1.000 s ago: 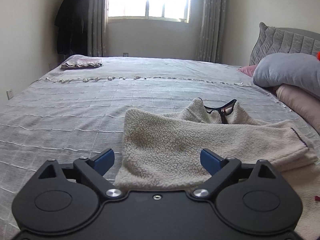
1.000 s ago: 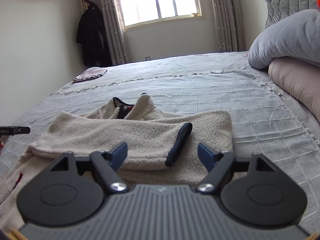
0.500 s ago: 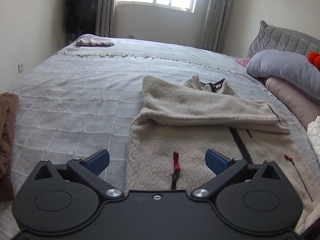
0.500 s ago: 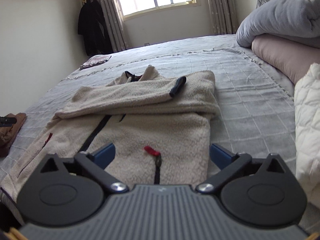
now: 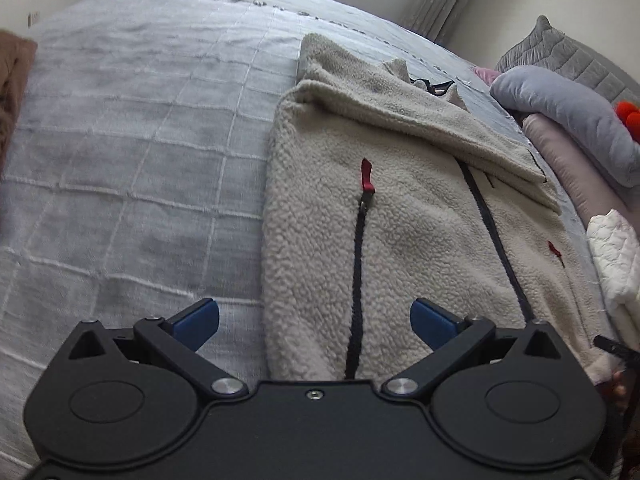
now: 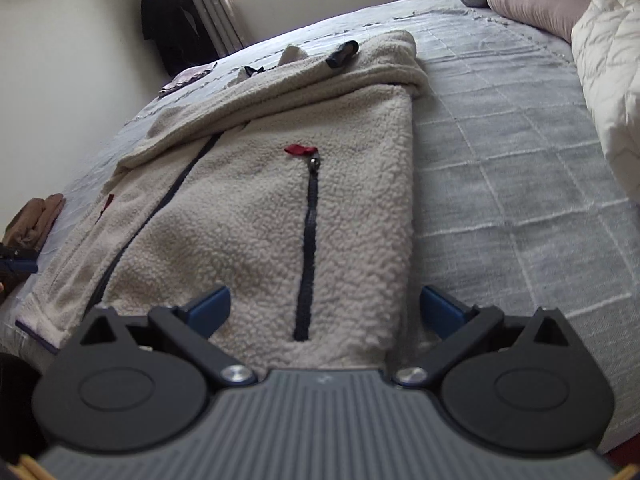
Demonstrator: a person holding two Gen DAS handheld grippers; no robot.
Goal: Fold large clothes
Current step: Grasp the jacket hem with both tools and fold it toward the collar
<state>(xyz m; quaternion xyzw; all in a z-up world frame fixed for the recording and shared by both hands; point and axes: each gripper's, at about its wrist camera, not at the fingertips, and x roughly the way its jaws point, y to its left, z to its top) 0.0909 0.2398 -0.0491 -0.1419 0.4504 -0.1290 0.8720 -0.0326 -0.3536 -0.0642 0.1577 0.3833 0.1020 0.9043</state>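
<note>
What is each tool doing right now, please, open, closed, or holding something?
Left tool: open, empty, above the fleece jacket hem.
Right tool: open, empty, above the jacket's other hem corner.

Left gripper [image 5: 314,318], right gripper [image 6: 325,307]: jaws wide.

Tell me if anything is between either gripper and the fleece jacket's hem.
Nothing visible is. The left gripper and right gripper are both open right over the jacket's near hem, with only fleece and bedspread between their fingers.
</note>
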